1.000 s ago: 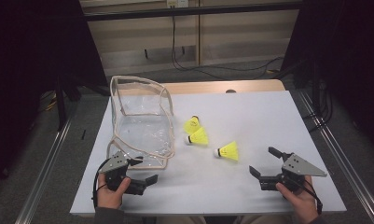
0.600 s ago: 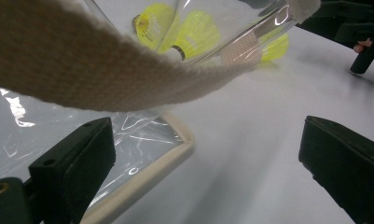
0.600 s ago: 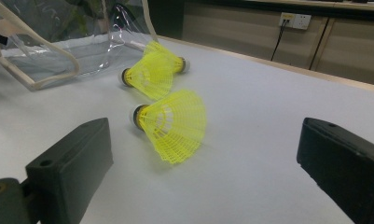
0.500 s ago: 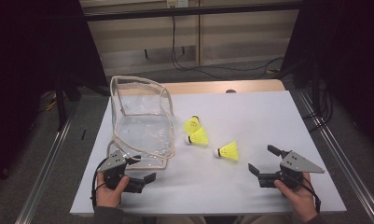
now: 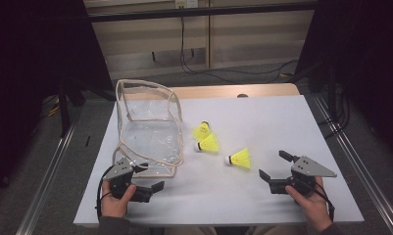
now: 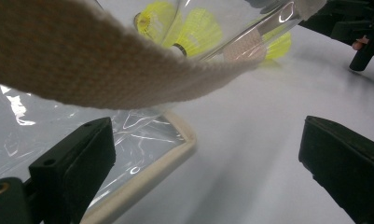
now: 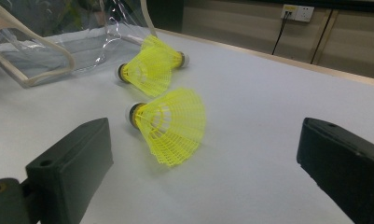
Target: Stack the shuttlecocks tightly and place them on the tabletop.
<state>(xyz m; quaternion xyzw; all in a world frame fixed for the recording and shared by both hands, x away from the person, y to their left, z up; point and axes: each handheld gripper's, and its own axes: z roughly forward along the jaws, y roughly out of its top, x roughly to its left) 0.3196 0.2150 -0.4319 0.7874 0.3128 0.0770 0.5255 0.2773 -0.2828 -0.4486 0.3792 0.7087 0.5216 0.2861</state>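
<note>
Three yellow shuttlecocks lie on the white table. Two [image 5: 202, 130] [image 5: 208, 144] are beside the bag and one [image 5: 240, 158] is nearer my right gripper [image 5: 273, 165], which stands open just right of it. In the right gripper view that shuttlecock [image 7: 170, 123] lies ahead between the open jaws, with the other two [image 7: 152, 65] behind it. A clear plastic bag [image 5: 147, 129] with beige trim lies at the left. My left gripper [image 5: 150, 177] is open at the bag's near corner. In the left gripper view the bag's beige strap [image 6: 105, 70] crosses above the jaws and the trimmed edge [image 6: 152, 163] lies between them.
The white table top [image 5: 262, 117] extends to the back and right. A wooden edge [image 5: 218, 91] runs along its far side, with cables [image 5: 223, 73] on the floor beyond. Metal rails [image 5: 351, 156] flank the table. The other gripper [image 6: 357, 28] shows far off in the left gripper view.
My right gripper has edged slightly left toward the nearest shuttlecock. The left gripper, bag and shuttlecocks have stayed put.
</note>
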